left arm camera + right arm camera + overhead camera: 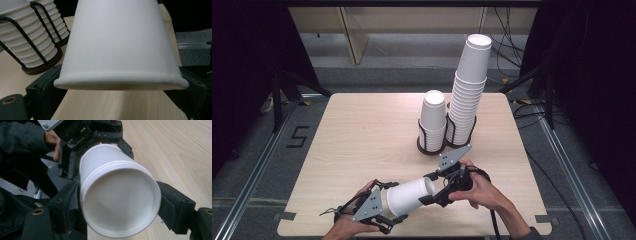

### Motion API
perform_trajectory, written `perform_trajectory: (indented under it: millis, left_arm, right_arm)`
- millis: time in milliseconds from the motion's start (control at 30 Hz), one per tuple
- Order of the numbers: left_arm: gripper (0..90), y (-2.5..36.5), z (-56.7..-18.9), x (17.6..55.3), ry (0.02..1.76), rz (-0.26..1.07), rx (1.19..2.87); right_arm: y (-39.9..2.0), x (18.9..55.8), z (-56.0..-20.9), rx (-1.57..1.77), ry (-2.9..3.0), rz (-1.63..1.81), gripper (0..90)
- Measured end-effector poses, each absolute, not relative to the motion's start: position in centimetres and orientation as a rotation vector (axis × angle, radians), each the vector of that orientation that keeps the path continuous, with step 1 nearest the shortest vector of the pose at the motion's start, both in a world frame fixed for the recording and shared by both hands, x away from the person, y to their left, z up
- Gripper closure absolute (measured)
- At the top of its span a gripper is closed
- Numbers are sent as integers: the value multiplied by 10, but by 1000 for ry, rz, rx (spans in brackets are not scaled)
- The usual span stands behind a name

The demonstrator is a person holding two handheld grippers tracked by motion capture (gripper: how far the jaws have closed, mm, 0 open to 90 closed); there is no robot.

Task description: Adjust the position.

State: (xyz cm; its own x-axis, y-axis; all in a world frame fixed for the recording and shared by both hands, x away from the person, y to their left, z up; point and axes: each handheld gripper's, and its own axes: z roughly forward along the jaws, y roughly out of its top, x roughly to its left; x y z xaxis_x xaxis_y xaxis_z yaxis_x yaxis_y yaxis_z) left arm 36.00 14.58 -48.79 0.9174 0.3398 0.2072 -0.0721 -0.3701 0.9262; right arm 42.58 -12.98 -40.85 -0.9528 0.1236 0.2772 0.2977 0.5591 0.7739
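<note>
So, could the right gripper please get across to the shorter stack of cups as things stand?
Probably not yet: the right gripper is shut on the cup shared with the left gripper. The table towards the shorter stack looks free.

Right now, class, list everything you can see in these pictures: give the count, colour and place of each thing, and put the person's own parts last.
Paper cup: one, white, lying sideways between both grippers above the table's near edge; a second rim line in the right gripper view hints at nested cups.
Short cup stack: one, white, in a holder at the table's far middle.
Tall cup stack: one, white, leaning, in the holder to its right.
Wire holders: two, black with dark bases, side by side.
Table: one, light wood.
Left gripper: one, black, jaws on the cup's base end.
Right gripper: one, black, jaws at the cup's rim.
Hands: two, at the near edge.
</note>
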Motion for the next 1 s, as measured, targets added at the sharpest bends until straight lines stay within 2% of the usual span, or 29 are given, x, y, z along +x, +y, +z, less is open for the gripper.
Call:
perform_trajectory:
  millis: [167,467,600,633,1000]
  left_arm:
    - [56,145,-487,359,214,433,1866]
    - [140,145,-485,358,193,475,1902]
    - [144,145,-483,359,201,473,1911]
    - [144,145,-483,358,200,468,1915]
    - [143,144,-486,362,224,434,2039]
  right_arm:
    - [-133,428,-409,-362,-2553,-1374,254]
    - [-135,430,-410,-396,-2550,-1376,242]
    - [-132,427,-409,-396,-2625,-1357,196]
    - [-131,426,-408,-409,-2645,-1341,158]
    - [-121,405,-386,-205,-2962,-1229,159]
